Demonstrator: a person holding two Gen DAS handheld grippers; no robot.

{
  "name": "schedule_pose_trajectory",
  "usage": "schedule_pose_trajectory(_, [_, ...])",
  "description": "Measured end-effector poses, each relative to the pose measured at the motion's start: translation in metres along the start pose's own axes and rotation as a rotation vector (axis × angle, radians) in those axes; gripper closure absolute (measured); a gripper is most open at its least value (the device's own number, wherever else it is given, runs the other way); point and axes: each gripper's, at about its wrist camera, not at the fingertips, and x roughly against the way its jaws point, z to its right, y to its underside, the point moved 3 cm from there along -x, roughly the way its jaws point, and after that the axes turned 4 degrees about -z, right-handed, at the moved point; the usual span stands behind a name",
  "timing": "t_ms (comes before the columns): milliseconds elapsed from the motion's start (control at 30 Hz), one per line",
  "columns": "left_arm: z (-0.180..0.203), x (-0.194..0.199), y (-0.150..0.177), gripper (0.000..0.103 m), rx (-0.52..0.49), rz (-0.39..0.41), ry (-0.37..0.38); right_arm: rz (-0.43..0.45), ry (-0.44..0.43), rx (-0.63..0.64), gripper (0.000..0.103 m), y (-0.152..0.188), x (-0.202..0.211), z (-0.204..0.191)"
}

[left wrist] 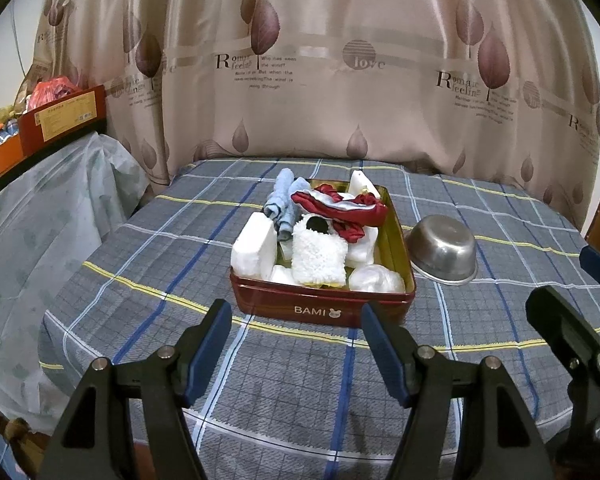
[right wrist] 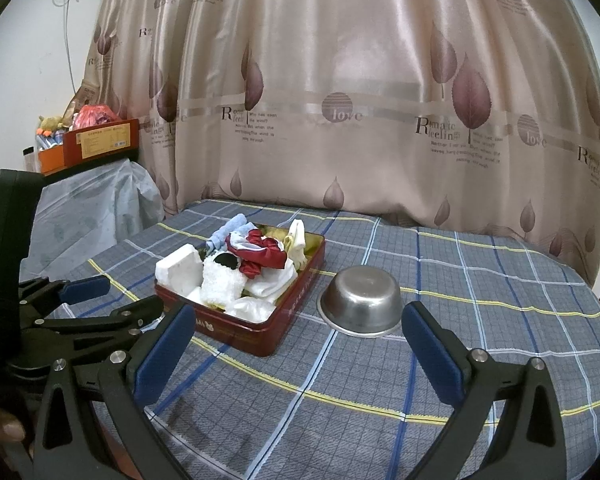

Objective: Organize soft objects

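Left wrist view: the red tin (left wrist: 324,304), heaped with soft objects (left wrist: 320,256), sits mid-table, long axis running away, straight ahead of the released, empty left gripper (left wrist: 296,344), the nearer one. The right gripper (right wrist: 296,344), also released, faces the overturned steel bowl (right wrist: 362,300) beside the tin.

One red tin (left wrist: 320,308), one steel bowl (left wrist: 444,250), two hand-held grippers (left wrist: 296,344) (right wrist: 296,354).

Soft, even indoor light; curtain (left wrist: 320,60) sheen glows beyond the tongs, focus sharp there (fisheye bends and darkens every corner).
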Motion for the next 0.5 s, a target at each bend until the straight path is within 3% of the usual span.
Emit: schedule_pose_trajectory(500, [0.0005, 0.0014, 0.0001, 0.034, -0.007, 0.009, -0.001, -0.002, -0.002, -0.001, 0.001, -0.0003, -0.0003, 0.0003])
